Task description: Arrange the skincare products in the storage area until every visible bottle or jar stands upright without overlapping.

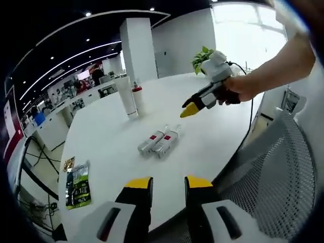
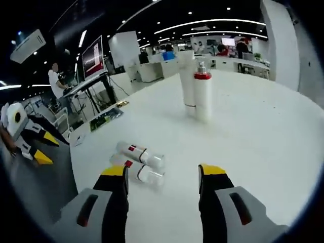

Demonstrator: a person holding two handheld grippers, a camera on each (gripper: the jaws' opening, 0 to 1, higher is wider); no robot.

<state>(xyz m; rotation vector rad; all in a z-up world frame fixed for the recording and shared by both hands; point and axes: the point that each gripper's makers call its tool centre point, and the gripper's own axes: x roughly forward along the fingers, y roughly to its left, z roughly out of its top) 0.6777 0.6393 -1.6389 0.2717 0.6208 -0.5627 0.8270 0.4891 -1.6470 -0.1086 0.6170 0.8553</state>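
On the white counter two small clear bottles lie on their sides, touching along their length, each with a red label: in the left gripper view the first lying bottle sits just beside the second lying bottle, their caps pointing toward the camera side, and both rest ahead of the left tool, well apart from its yellow tips. That tool's jaws stand spread with nothing between them. Farther back on the counter two products stand upright and close together: a tall white tube and, just beside it, a slimmer white bottle with a red collar. The right tool comes into this view from the right, held in a person's hand above the counter, its yellow tips close together as far as this angle shows. A green packet lies flat near the counter's edge, away from the bottles, and a potted plant stands at the far side. A mesh chair back fills the lower right. In the right gripper view the right tool's own jaws rise from the bottom, spread wide with nothing between them, and the lying bottles rest just ahead of its left jaw, while the upright pair stands beyond, well apart from them. The left tool shows at that view's left edge, off the counter.
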